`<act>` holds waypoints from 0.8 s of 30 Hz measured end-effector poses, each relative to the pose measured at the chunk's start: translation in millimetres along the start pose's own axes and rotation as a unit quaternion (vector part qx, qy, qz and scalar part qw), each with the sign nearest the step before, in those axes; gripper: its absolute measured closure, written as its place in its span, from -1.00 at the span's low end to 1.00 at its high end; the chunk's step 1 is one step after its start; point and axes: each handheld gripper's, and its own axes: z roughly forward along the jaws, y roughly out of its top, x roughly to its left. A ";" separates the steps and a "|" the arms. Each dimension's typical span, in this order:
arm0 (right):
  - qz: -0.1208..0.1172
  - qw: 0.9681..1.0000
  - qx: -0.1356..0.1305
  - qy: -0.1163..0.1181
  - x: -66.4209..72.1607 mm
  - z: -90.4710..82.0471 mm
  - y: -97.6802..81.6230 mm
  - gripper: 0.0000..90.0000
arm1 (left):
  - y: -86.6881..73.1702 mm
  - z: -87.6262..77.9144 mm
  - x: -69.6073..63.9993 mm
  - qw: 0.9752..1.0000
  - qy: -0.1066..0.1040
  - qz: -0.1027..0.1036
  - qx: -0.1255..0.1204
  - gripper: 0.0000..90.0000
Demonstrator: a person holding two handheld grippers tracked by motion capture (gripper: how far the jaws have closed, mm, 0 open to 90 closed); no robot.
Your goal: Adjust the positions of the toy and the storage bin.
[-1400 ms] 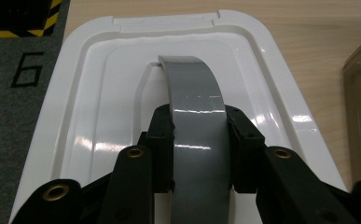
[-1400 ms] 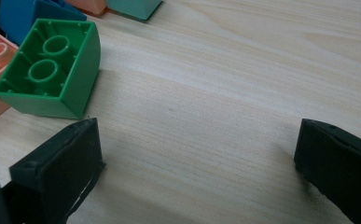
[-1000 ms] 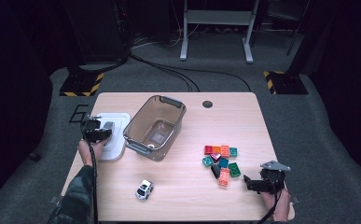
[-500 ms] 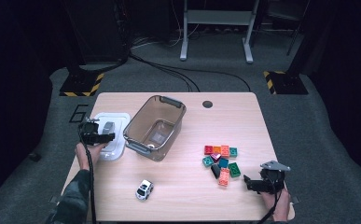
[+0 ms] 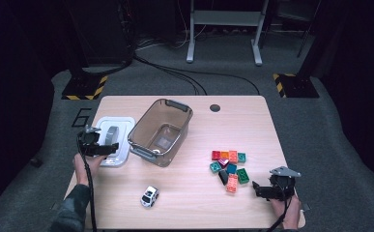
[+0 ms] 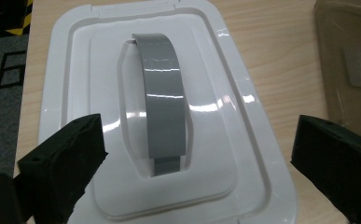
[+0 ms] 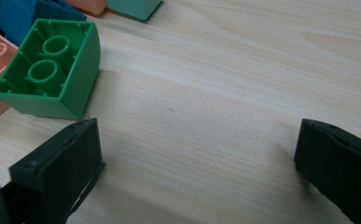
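A white bin lid (image 5: 122, 123) with a grey strap handle (image 6: 164, 102) lies flat at the table's left, beside a clear plastic bin (image 5: 177, 104). My left gripper (image 5: 99, 143) hovers over the lid's near end. Its jaws have just been opening and now stand wide, the handle below and between them untouched (image 6: 199, 144). My right gripper (image 5: 258, 189) rests open near the front right edge, over bare wood (image 7: 199, 163). A green brick (image 7: 47, 74) lies upside down just beyond its left jaw.
Several coloured bricks (image 5: 229, 162) sit clustered right of centre. A small white toy car (image 5: 149, 195) stands near the front edge. The wooden table (image 5: 242, 121) has a cable hole (image 5: 215, 107) at the back. Dark floor and cables lie beyond.
The left gripper's jaws went from shut on the lid's handle to wide open, and the hand drew back slightly toward the near edge. The right gripper stayed put.
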 end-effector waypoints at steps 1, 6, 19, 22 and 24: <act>0.000 1.000 0.000 0.000 0.0 0.0 0.0 -1.00 | -0.8 -1.8 -0.7 1.000 0.002 0.003 -0.002 -1.00; 0.000 1.000 0.000 0.000 0.1 0.0 0.0 -1.00 | -6.9 -14.1 -5.2 1.000 -0.009 0.002 -0.013 -1.00; 0.001 1.000 0.000 -0.001 0.2 0.0 0.0 -1.00 | -24.5 -35.5 -28.0 0.999 -0.022 0.029 -0.028 -1.00; 0.001 1.000 0.000 -0.001 0.1 0.0 0.0 -1.00 | -31.5 -37.3 -33.9 0.999 -0.024 0.034 -0.027 -1.00; 0.001 1.000 0.000 -0.001 0.1 0.1 0.1 -1.00 | -37.2 -36.9 -38.2 0.999 -0.027 0.037 -0.028 -1.00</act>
